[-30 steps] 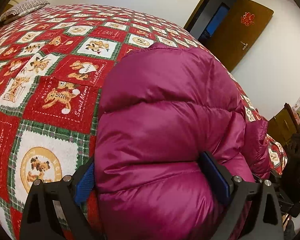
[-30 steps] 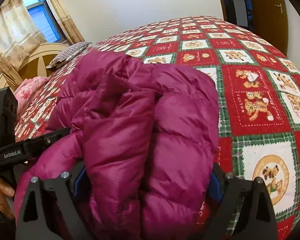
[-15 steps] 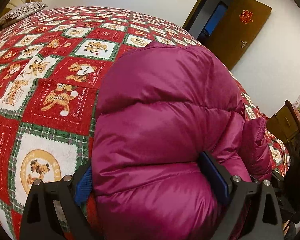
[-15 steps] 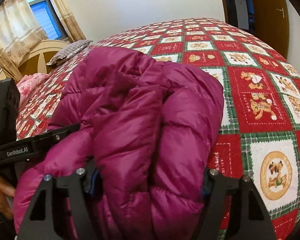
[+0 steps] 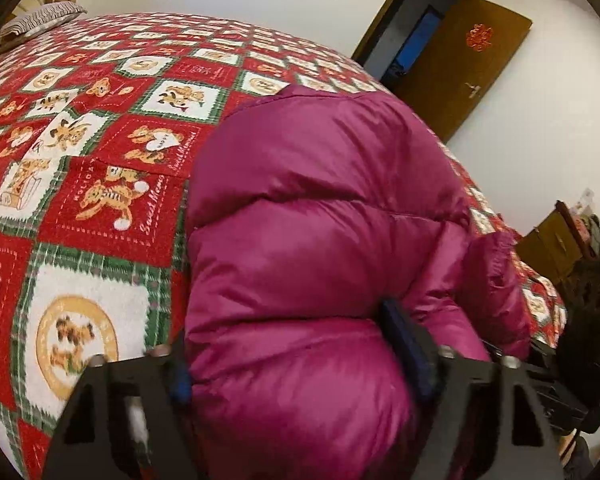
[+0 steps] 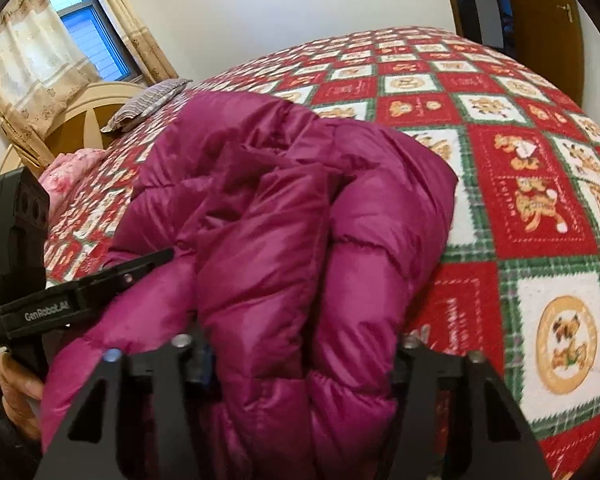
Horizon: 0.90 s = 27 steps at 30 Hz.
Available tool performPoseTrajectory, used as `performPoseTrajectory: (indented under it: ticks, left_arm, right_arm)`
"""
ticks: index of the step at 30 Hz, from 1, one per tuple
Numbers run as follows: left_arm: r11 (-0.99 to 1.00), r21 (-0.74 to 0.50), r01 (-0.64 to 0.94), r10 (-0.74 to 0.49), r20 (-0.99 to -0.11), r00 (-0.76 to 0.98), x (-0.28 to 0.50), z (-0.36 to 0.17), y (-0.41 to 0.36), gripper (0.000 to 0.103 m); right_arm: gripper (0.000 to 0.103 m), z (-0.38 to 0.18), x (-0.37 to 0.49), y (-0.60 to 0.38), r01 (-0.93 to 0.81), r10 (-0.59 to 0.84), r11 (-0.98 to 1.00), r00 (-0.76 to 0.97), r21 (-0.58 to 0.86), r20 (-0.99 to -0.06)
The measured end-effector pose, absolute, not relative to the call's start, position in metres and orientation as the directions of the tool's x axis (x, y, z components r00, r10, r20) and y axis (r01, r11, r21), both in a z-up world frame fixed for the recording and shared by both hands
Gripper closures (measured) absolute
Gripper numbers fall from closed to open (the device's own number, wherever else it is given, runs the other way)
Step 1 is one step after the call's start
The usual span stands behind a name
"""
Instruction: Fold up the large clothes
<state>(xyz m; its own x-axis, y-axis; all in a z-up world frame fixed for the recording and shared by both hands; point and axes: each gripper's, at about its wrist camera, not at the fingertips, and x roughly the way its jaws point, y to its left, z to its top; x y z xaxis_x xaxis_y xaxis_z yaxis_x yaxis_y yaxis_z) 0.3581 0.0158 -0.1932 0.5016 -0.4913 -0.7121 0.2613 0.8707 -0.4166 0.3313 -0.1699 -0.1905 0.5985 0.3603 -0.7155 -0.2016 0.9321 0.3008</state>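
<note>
A folded magenta puffer jacket (image 5: 320, 200) (image 6: 280, 200) lies bunched on the bed's red teddy-bear bedspread (image 5: 80, 160) (image 6: 520, 160). My left gripper (image 5: 292, 352) straddles the near bulge of the jacket; its jaws are closing and the blue pads (image 5: 404, 344) dig into the padding. My right gripper (image 6: 304, 356) is at the jacket's other end, jaws closing too, with thick folds squeezed between them. In the right wrist view the left gripper (image 6: 80, 300) shows at the left edge, held by a hand (image 6: 16, 376).
A striped pillow (image 6: 148, 100) and pink cloth (image 6: 68, 172) lie by the headboard (image 6: 80, 120) under a curtained window (image 6: 88, 40). A brown door (image 5: 460, 68) stands open beyond the bed. A wooden cabinet (image 5: 552, 240) is at the right.
The jaws of both grippers have come closer together and now pinch into the jacket's padding. The hands have hardly moved, and the jacket lies where it was.
</note>
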Motion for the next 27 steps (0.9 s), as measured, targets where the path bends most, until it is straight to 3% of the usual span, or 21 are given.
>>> performPoseTrajectory:
  ticks: [7,9,13,18,21,22,24,27]
  left_arm:
    - [0.844,-0.468,0.263,-0.536,-0.721,0.439,0.324,-0.190,0.044,0.033]
    - [0.835,-0.482,0.265,-0.550,-0.718,0.428,0.314,-0.191,0.055,0.029]
    - [0.847,-0.468,0.252,-0.531,-0.726,0.438,0.303,-0.188,0.067,0.021]
    - [0.875,-0.420,0.239,-0.483,-0.737,0.473,0.302,-0.194,0.058,0.005]
    - [0.885,-0.391,0.253,-0.466,-0.737,0.489,0.300,-0.195,0.050,0.004]
    - [0.881,-0.388,0.271,-0.473,-0.735,0.486,0.300,-0.195,0.048,0.004]
    - [0.852,-0.414,0.320,-0.522,-0.708,0.476,0.296,-0.193,0.045,0.025]
    - [0.846,-0.427,0.319,-0.533,-0.695,0.484,0.290,-0.189,0.047,0.036]
  right_arm:
    - [0.057,-0.190,0.293,-0.160,-0.259,0.453,0.892,0.525,0.372,-0.721]
    - [0.057,-0.192,0.280,-0.160,-0.265,0.489,0.872,0.512,0.412,-0.706]
    - [0.041,-0.196,0.267,-0.169,-0.199,0.487,0.866,0.546,0.460,-0.681]
    - [0.034,-0.199,0.273,-0.163,-0.183,0.466,0.876,0.564,0.447,-0.682]
    - [0.034,-0.200,0.275,-0.154,-0.187,0.437,0.893,0.574,0.409,-0.693]
    - [0.039,-0.198,0.275,-0.152,-0.194,0.428,0.899,0.574,0.392,-0.698]
    - [0.051,-0.196,0.274,-0.148,-0.207,0.440,0.895,0.566,0.396,-0.698]
    - [0.061,-0.191,0.270,-0.143,-0.208,0.429,0.901,0.568,0.381,-0.702]
